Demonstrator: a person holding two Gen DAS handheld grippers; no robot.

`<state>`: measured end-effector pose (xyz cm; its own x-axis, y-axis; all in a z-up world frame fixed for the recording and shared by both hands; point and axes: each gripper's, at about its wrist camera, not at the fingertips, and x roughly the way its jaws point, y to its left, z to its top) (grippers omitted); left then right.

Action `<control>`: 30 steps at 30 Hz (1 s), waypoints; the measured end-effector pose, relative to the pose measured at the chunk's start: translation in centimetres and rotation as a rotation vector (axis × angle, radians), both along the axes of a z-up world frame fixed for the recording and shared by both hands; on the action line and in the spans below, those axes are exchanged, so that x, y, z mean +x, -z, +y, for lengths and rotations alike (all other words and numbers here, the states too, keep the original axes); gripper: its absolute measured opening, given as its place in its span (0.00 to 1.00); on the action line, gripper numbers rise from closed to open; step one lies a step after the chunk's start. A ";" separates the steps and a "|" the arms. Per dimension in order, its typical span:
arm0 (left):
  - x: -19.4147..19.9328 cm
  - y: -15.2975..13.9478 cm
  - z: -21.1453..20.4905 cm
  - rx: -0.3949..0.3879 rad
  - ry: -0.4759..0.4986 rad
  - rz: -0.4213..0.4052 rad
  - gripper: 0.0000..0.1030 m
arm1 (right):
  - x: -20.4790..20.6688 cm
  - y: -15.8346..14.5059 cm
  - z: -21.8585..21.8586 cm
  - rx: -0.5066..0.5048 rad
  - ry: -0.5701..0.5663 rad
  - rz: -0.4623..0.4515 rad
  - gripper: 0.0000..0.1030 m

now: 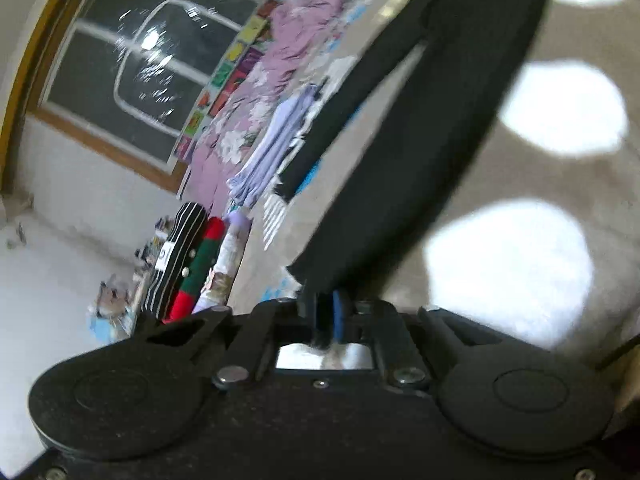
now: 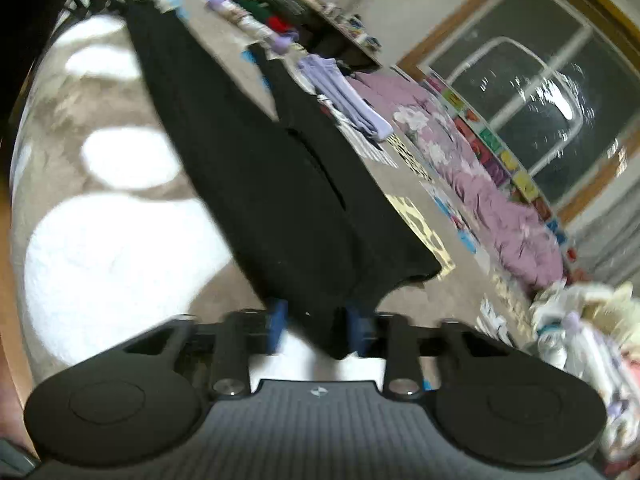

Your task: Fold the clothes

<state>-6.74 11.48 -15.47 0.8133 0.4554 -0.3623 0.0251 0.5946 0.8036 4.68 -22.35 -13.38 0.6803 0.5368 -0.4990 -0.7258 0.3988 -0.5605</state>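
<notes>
Grey-brown carpet (image 1: pixel 520 176) with big white blotches covers the floor, and a dark window (image 1: pixel 132 68) in a wooden frame sits in the far wall. Both views are smeared by motion blur.

In the left wrist view, the left gripper (image 1: pixel 326 312) has its jaws drawn together on the corner of a black garment (image 1: pixel 400 160). The cloth rises from the blue pads and stretches away up the picture as a long dark band above the carpet. Beyond it, on the floor, lie a pale lilac garment (image 1: pixel 272 152) and a pink floral quilt (image 1: pixel 264 80), with a strip of colourful picture tiles (image 1: pixel 236 68) running along the quilt's far edge, below the window. Near the gripper's left side stands a row of rolled or folded pieces: one black with white stripes (image 1: pixel 176 256), one red and green (image 1: pixel 200 272), one pale and patterned (image 1: pixel 230 264).

In the right wrist view, the right gripper (image 2: pixel 316 324) is clamped on another edge of the same black garment (image 2: pixel 272 184). The cloth is bunched between its blue pads and spreads forward from there, with a slit or seam running down its middle. To the right lie the lilac garment (image 2: pixel 348 92) and the pink quilt (image 2: pixel 492 200), and a heap of pale laundry (image 2: pixel 592 328) fills the lower right edge.
</notes>
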 end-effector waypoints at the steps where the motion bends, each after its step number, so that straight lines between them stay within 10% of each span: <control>1: 0.2 -0.6 0.2 -0.030 -0.008 -0.019 0.06 | 0.2 -0.4 -0.3 0.026 0.003 0.013 0.15; 30: 17.6 -7.0 6.8 -0.455 -0.108 -0.028 0.05 | 15.7 -4.5 -1.8 0.623 0.162 0.476 0.02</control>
